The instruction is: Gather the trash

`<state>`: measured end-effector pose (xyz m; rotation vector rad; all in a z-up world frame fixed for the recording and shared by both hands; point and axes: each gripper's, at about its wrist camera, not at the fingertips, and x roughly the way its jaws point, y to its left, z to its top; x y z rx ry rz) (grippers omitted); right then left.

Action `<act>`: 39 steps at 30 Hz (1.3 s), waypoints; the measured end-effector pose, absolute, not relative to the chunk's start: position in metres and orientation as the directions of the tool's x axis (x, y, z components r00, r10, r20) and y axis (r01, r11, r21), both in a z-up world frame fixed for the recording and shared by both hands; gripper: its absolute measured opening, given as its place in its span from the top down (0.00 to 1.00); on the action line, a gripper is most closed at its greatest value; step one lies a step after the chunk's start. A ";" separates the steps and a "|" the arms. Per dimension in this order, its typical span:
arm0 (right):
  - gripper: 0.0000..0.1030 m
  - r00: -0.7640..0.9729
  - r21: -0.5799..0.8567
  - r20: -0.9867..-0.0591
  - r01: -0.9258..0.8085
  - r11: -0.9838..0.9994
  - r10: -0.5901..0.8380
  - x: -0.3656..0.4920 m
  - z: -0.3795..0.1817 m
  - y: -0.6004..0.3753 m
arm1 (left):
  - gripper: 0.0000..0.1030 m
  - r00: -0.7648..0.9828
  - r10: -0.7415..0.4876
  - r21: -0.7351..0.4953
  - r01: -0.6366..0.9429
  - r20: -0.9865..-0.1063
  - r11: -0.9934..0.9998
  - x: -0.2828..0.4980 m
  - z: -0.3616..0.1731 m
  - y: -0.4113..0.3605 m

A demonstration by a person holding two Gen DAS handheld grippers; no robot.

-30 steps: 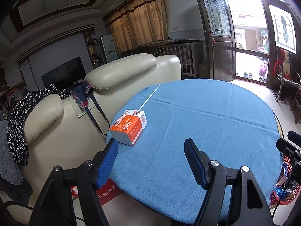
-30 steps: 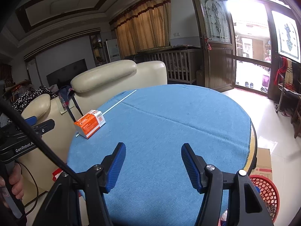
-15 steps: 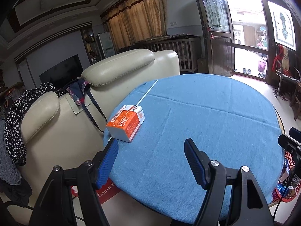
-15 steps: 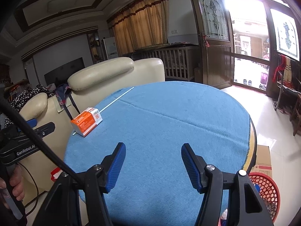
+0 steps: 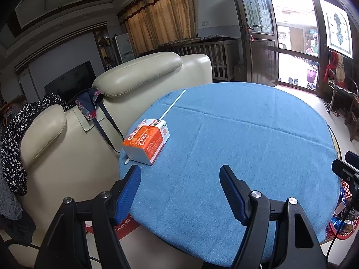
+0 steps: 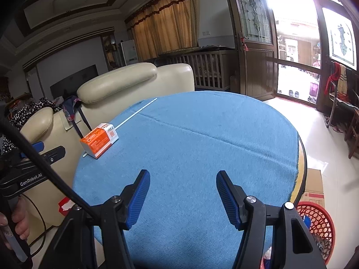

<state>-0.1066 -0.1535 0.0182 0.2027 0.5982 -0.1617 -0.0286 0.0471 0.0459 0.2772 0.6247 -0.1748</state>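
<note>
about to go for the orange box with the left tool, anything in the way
Nothing visible. Only bare blue tablecloth lies between the open left tool and the orange box. A thin white stick lies under the box, sticking out both ends.

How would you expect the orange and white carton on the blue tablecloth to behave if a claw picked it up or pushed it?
The orange and white carton lies flat on a broad face, so it should slide rather than tip or roll. It looks like thin card, probably light and easily dented. A white stick runs under it, so a push may drag that along.
</note>
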 end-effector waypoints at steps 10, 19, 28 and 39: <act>0.37 0.800 0.123 -0.589 0.225 0.966 -0.111 -0.095 0.016 -0.153 | 0.29 0.782 -0.091 0.184 0.256 -0.617 0.949 -0.016 0.036 0.047; 0.37 0.777 0.093 -0.615 0.241 0.966 -0.135 -0.077 0.014 -0.149 | 0.29 0.758 -0.099 0.159 0.260 -0.645 0.953 0.005 0.026 0.054; 0.37 0.757 0.074 -0.641 0.228 0.971 -0.128 -0.051 0.013 -0.139 | 0.29 0.744 -0.085 0.149 0.243 -0.663 0.959 0.023 0.024 0.065; 0.37 0.754 0.079 -0.648 0.208 0.975 -0.109 -0.027 0.016 -0.139 | 0.29 0.742 -0.050 0.157 0.207 -0.669 0.966 0.037 0.030 0.070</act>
